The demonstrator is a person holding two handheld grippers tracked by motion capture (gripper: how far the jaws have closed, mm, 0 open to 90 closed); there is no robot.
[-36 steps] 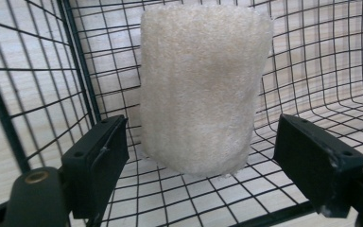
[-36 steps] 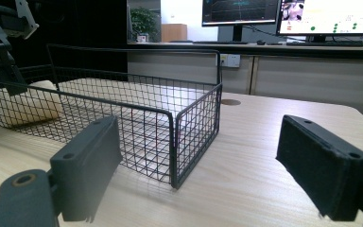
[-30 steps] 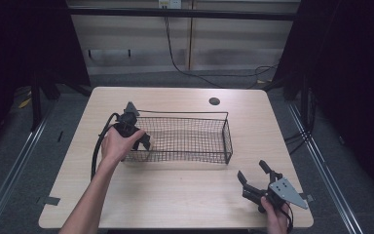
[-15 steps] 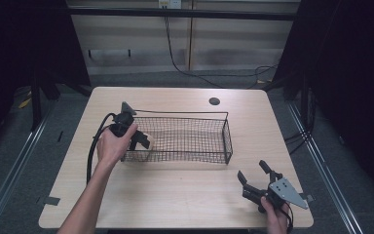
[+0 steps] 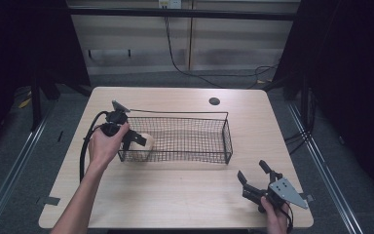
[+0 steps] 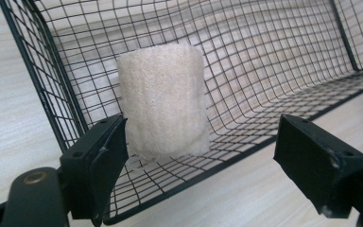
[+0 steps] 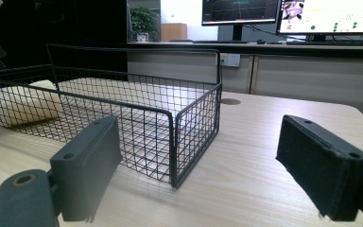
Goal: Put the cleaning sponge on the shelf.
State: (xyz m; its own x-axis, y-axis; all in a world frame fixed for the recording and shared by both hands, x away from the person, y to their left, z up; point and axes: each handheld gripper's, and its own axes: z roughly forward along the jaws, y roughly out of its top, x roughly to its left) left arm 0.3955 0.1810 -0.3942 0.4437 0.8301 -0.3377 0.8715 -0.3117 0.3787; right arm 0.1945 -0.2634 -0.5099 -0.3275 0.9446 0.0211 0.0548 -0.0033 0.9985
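the left gripper (image 5: 137, 140) is hovering at the left end of the wire basket (image 5: 224, 127), tilted down over its rim. its jaws are standing wide apart and they are gripping nothing. between them, in the left gripper view, one cream sponge roll (image 6: 163, 101) is lying on the mesh floor in the left near corner of the basket; whether the left jaw is touching it i cannot tell. i am judging that the gripper is pointing down like this so the roll is sitting inside the walls and not on the table (image 5: 185, 195).

the right gripper (image 5: 256, 177) is resting near the right near corner of the table, well apart from the basket, jaws also wide open and empty. it is probably waiting there to stay out of the way.

counting: one basket, one sponge roll, two grippers, one round hole (image 5: 214, 101) in the far part of the table.
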